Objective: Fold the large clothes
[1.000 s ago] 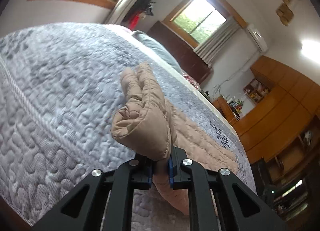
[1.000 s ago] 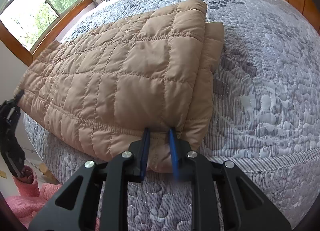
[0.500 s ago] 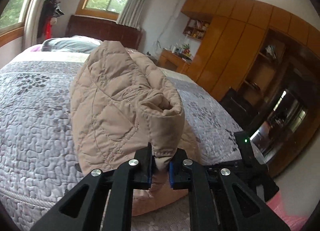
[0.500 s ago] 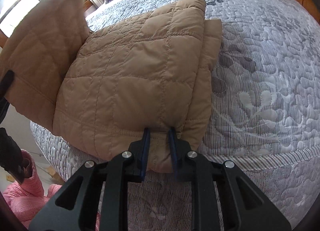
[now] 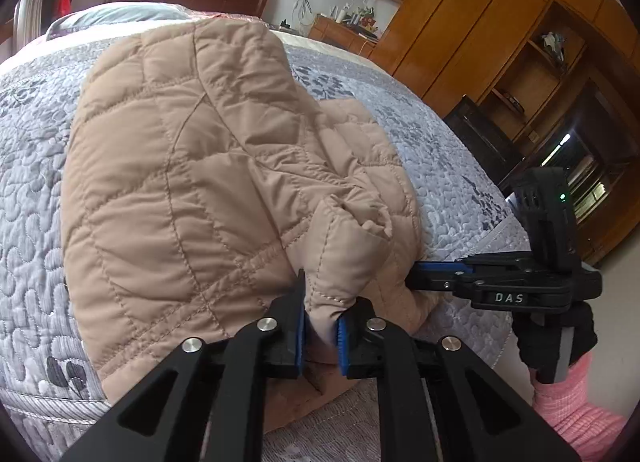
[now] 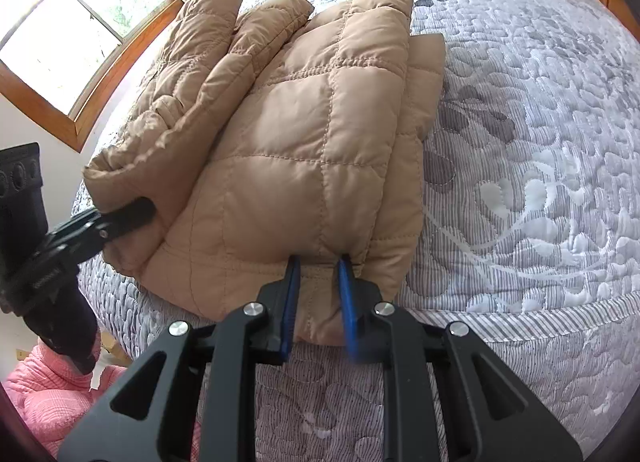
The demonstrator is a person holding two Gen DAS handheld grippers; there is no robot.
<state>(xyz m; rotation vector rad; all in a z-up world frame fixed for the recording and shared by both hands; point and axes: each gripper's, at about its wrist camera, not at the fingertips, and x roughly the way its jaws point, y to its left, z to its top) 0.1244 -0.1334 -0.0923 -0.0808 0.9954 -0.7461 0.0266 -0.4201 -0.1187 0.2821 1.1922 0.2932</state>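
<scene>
Bed: a wide bed with a grey quilted coverlet, stitched in pebble and leaf patterns, is used as the folding surface; its soft, flat top gives broad support.
Garment: a tan quilted puffer jacket, padded in stitched squares of slightly shiny fabric, is laid near the front edge of the bed, partly folded into a thick stack.
Folded flap: one side portion is held raised and doubled over the stack, judged to be a fold under way towards the middle.
Left claw: the left black two-finger gripper with blue pads is clenched on a hem corner of the flap, so that the layer can be carried over.
Right claw: the right black gripper with blue pads is clamped on the front edge of the stack, apparently to anchor it.
Sleeve: a pink knitted sleeve is seen behind the right gripper's handle.
</scene>
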